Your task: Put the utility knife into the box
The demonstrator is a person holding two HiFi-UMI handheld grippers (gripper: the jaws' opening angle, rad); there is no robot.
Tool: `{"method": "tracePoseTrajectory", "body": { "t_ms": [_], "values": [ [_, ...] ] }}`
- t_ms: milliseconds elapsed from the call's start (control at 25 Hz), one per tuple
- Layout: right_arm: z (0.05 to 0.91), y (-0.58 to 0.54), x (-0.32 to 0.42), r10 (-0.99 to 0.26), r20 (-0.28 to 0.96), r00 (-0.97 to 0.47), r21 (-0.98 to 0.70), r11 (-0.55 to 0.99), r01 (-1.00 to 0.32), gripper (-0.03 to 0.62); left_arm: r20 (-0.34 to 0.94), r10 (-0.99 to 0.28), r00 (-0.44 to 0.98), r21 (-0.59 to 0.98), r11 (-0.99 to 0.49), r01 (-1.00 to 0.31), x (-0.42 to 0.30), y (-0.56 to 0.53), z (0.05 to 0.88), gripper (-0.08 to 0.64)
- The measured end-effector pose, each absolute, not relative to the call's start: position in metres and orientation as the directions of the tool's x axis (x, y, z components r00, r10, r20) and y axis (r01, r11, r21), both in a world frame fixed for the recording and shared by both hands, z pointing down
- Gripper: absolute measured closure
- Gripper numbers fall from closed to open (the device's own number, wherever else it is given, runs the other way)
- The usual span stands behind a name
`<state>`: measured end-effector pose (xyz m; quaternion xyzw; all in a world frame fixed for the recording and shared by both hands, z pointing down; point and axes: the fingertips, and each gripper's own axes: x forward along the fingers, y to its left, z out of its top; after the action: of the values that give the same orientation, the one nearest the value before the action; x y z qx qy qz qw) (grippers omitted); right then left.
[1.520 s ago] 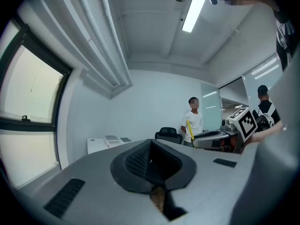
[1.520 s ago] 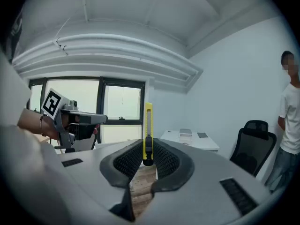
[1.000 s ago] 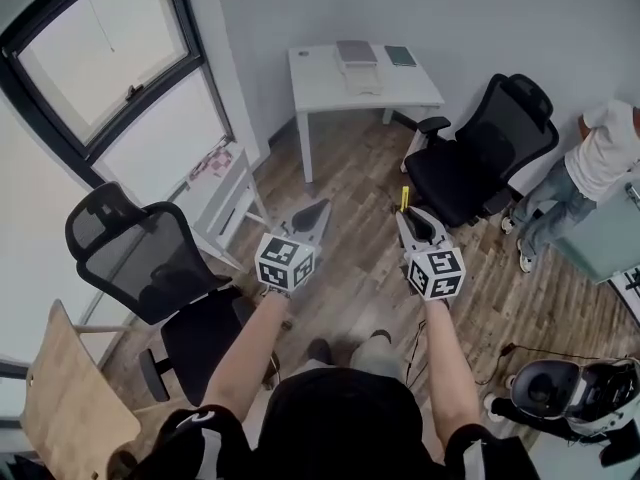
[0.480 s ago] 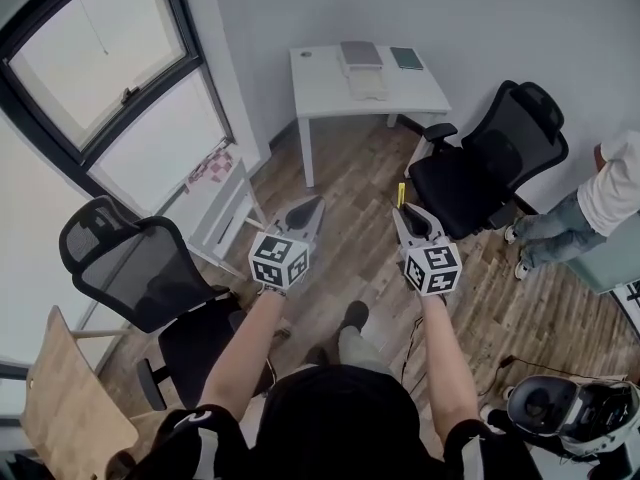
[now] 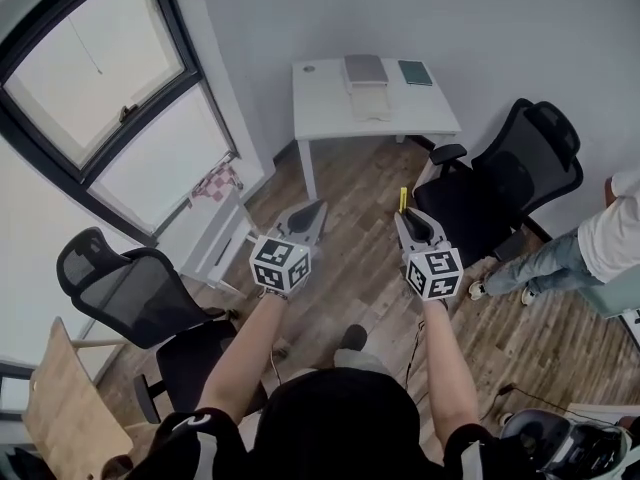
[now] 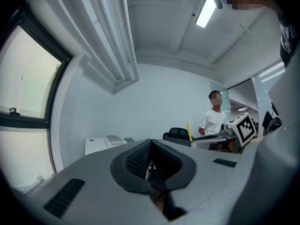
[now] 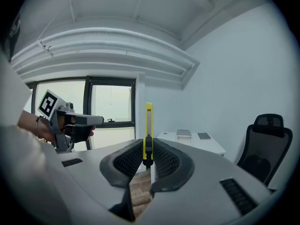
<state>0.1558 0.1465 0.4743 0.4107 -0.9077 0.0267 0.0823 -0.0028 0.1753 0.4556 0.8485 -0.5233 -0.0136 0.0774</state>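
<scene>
A yellow utility knife (image 5: 403, 198) stands upright between the jaws of my right gripper (image 5: 407, 218), which is shut on it. In the right gripper view the knife (image 7: 148, 121) rises above the pads, gripped near its black slider. My left gripper (image 5: 316, 210) is held level beside it, to the left; its pads meet with nothing between them (image 6: 151, 143). Ahead stands a white table (image 5: 325, 103). On it lies a flat grey box (image 5: 365, 68), which also shows far off as the box (image 7: 183, 133). Both grippers are well short of the table, over the wooden floor.
A dark book (image 5: 413, 72) lies on the table beside the box. A black office chair (image 5: 505, 183) stands at the right, a mesh chair (image 5: 115, 283) at the left. A white shelf (image 5: 215, 228) is under the window. A person (image 5: 615, 238) stands far right.
The view has shifted, with the table now more to the right in it. The person at the right has slid toward the frame edge. Both grippers keep their pose and the knife stays gripped.
</scene>
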Motion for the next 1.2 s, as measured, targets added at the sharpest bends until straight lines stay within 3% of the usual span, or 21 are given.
{"method": "tracePoseTrajectory", "body": {
  "t_ms": [480,1200],
  "values": [
    [0.476,0.051,0.185,-0.705,0.173,-0.688,0.017,0.701,-0.713,0.514,0.045,-0.915,0.401,0.11,-0.394,-0.912,0.025,0.084,0.451,0.535],
    [0.5,-0.103,0.128,-0.691,0.226,-0.686,0.018,0.707,-0.707,0.514,0.05,-0.918,0.394,0.144,-0.383,-0.912,-0.037,-0.077,0.479,0.535]
  ]
}}
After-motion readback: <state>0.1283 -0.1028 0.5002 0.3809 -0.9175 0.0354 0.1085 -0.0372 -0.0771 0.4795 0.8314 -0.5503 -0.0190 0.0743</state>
